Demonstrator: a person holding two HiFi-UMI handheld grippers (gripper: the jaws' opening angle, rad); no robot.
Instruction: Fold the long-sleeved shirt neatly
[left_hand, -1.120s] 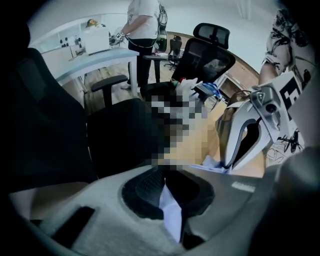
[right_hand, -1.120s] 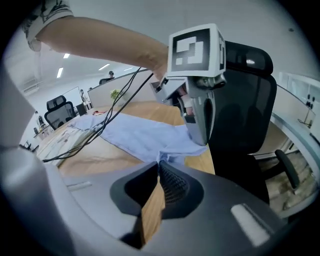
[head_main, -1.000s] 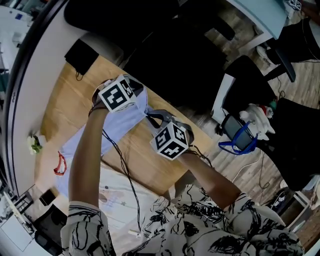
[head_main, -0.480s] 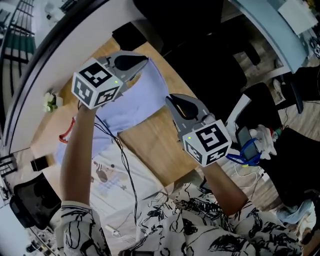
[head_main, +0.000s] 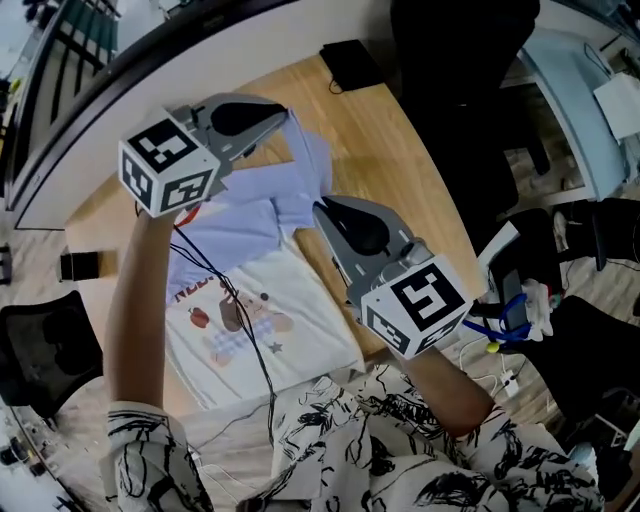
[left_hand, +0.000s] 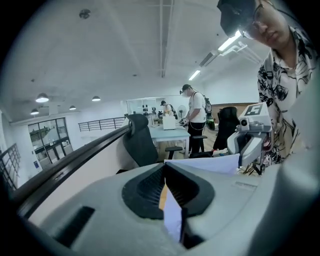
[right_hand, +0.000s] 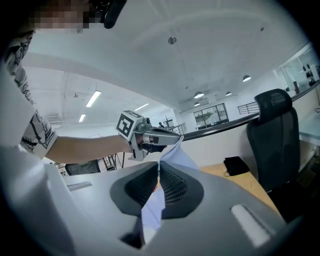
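Note:
The long-sleeved shirt (head_main: 262, 322) has a white printed body and pale lavender sleeves. It lies partly on the wooden table (head_main: 400, 150). My left gripper (head_main: 288, 118) is shut on one lavender edge, and cloth (left_hand: 172, 215) shows between its pads. My right gripper (head_main: 318, 207) is shut on another part of the same edge, with cloth (right_hand: 151, 210) hanging from its jaws. Both hold the cloth up off the table, stretched between them. The left gripper view shows the right gripper (left_hand: 251, 137), and the right gripper view shows the left gripper (right_hand: 172, 136).
A black pouch (head_main: 350, 62) lies at the table's far end, near a black office chair (head_main: 460, 50). A small black object (head_main: 78, 265) sits on the floor at left. A blue-strapped device (head_main: 503, 312) is at right. Cables (head_main: 245, 340) hang from the grippers across the shirt.
Both grippers have risen with the lavender edge held in them. The white printed body of the shirt has come into view on the table.

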